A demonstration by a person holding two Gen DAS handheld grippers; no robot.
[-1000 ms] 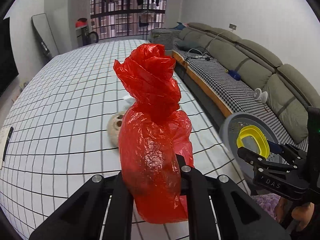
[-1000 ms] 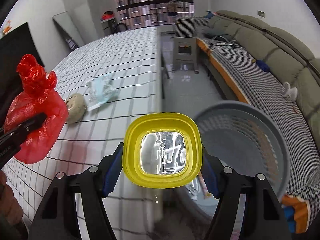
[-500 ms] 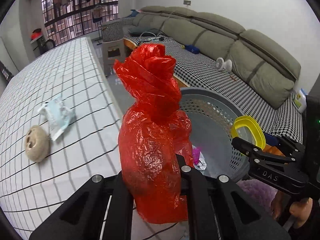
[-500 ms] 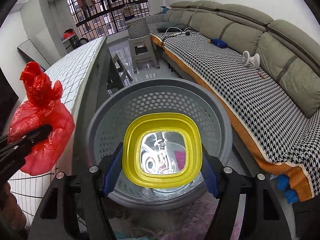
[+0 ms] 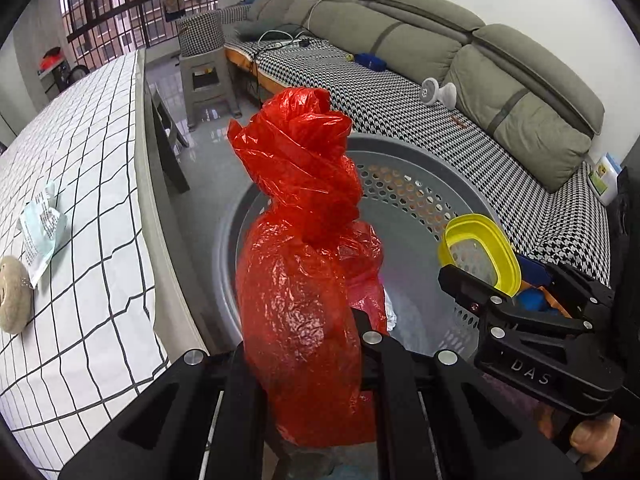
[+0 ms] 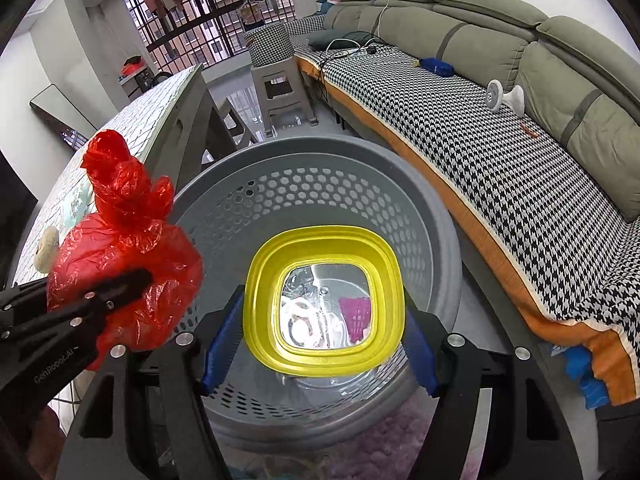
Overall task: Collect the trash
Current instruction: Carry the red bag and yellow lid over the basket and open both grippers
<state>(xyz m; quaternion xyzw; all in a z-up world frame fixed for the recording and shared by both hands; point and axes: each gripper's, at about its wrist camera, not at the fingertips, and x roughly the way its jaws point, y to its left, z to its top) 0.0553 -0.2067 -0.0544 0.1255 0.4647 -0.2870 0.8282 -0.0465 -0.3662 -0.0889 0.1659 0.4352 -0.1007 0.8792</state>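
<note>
Your way down into the round grey perforated plastic basket lies open. The checked-cloth table's edge crowds its left rim.

A checked tablecloth covers the table, bearing a wrapper and round pad.

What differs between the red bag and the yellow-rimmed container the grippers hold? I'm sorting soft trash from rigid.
The red plastic bag is crinkled film twisted shut at the top; the yellow-rimmed container is a stiff shape with a see-through middle. The left gripper pinches the bag's lower body; the right gripper clamps the container at its sides. The bag is opaque red and stands tall; the container looks flatter. Both hang over the grey perforated basket.
</note>
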